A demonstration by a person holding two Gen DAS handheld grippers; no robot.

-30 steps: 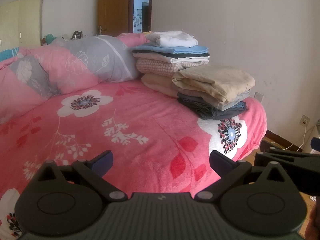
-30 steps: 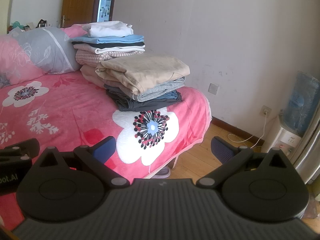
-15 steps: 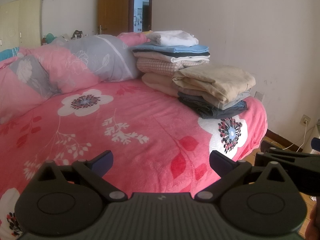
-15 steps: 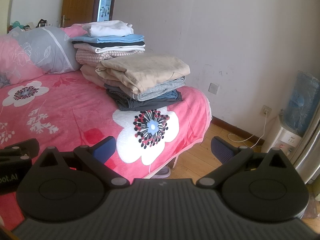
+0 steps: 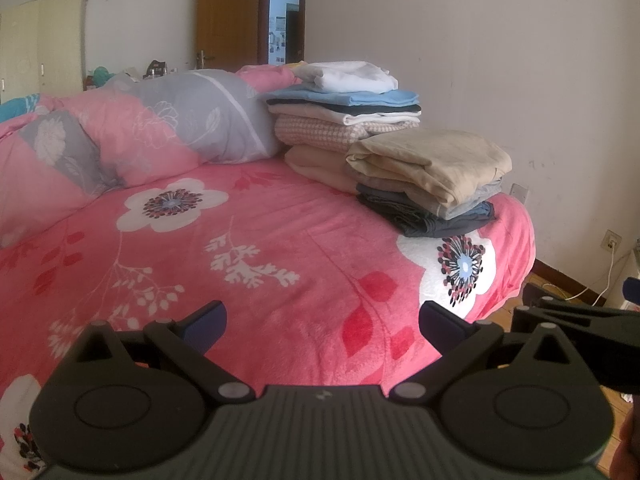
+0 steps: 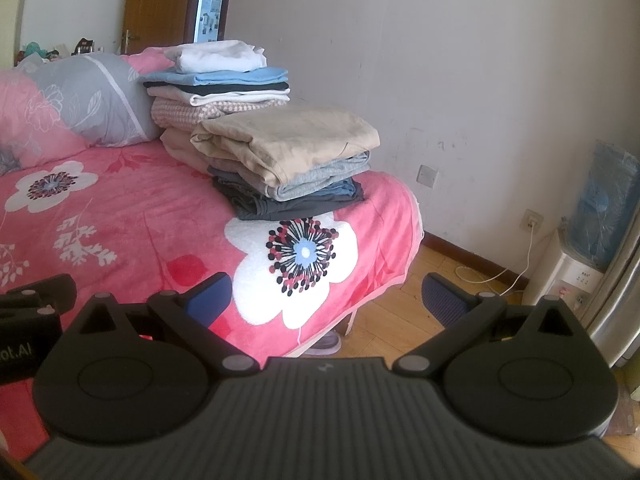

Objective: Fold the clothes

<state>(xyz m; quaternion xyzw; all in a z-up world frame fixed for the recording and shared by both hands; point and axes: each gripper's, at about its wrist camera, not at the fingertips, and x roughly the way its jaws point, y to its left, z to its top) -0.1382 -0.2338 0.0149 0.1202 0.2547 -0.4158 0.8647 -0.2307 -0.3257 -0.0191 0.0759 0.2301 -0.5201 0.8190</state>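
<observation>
Two stacks of folded clothes rest on the far right corner of the pink flowered bed [image 5: 256,248]. The nearer stack [image 5: 432,184] has a beige garment on top of grey and dark ones. Behind it, the taller stack [image 5: 344,108] is topped by white and light blue pieces. Both stacks show again in the right wrist view: the beige-topped stack [image 6: 288,168] and the taller stack [image 6: 220,76]. My left gripper [image 5: 322,322] hangs open over the bed's near side, nothing between its fingers. My right gripper [image 6: 326,298] is open too, held over the bed's right edge and the floor.
Pink and grey pillows [image 5: 168,128] lie along the head of the bed. A wooden door [image 5: 228,16] stands at the back. To the right are the wooden floor [image 6: 400,312], a white cable [image 6: 496,276], a water dispenser [image 6: 592,240] and a shoe [image 6: 326,344] under the bed edge.
</observation>
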